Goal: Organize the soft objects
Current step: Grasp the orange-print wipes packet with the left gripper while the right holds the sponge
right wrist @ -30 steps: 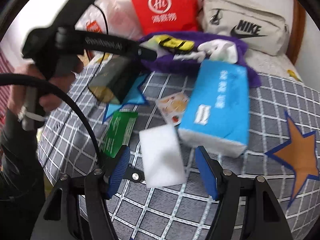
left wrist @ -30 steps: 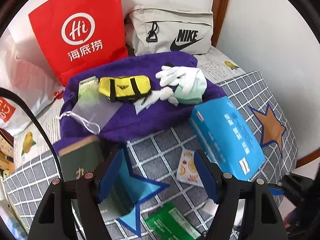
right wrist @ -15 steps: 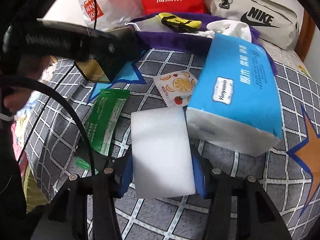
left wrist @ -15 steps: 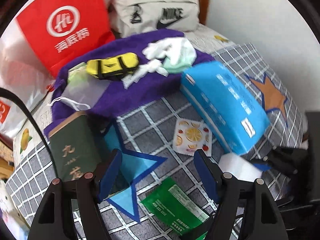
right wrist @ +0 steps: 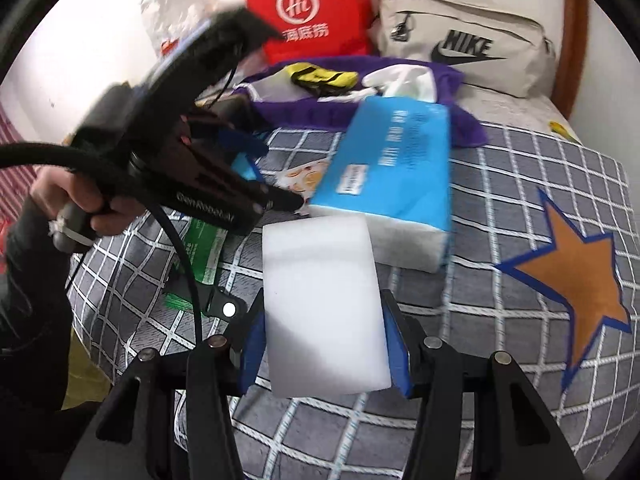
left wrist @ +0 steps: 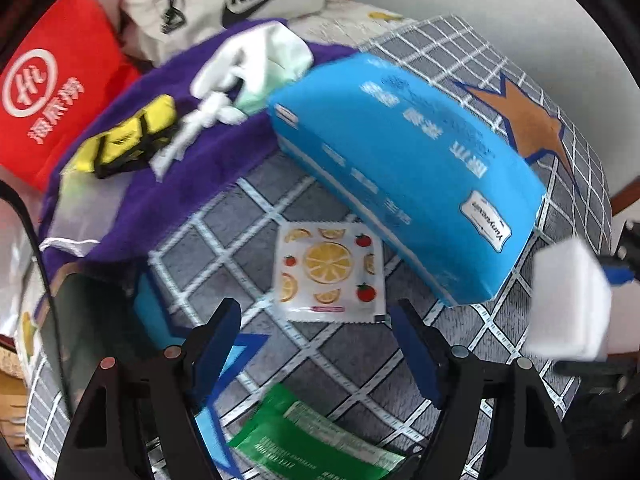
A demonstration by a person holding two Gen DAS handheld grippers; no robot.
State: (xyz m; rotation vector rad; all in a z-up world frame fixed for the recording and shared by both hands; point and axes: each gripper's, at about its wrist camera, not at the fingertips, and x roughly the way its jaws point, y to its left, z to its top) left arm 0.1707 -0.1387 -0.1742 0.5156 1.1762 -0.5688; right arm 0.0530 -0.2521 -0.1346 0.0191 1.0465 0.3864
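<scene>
My right gripper (right wrist: 324,320) is shut on a white sponge block (right wrist: 320,304), which it holds a little above the checked bedcover (right wrist: 500,208). The left wrist view shows that sponge (left wrist: 568,304) at the right edge. My left gripper (left wrist: 316,344) points down over a fruit-print sachet (left wrist: 328,272) and a green packet (left wrist: 316,444). Its jaws are opening and nothing is between them. A blue tissue pack (left wrist: 400,184) lies just beyond the sachet. On a purple towel (left wrist: 192,168) at the back lie a yellow pouch (left wrist: 128,140) and white gloves (left wrist: 248,64).
A red paper bag (left wrist: 52,96) and a beige Nike bag (left wrist: 224,4) stand against the wall behind the towel. A dark green box (left wrist: 80,340) lies at the left. A person's hand (right wrist: 80,204) holds the left gripper's handle, with a black cable trailing.
My right gripper closed on the white sponge and raised it off the bedcover. My left gripper came down and rolled, moving over the fruit-print sachet and green packet.
</scene>
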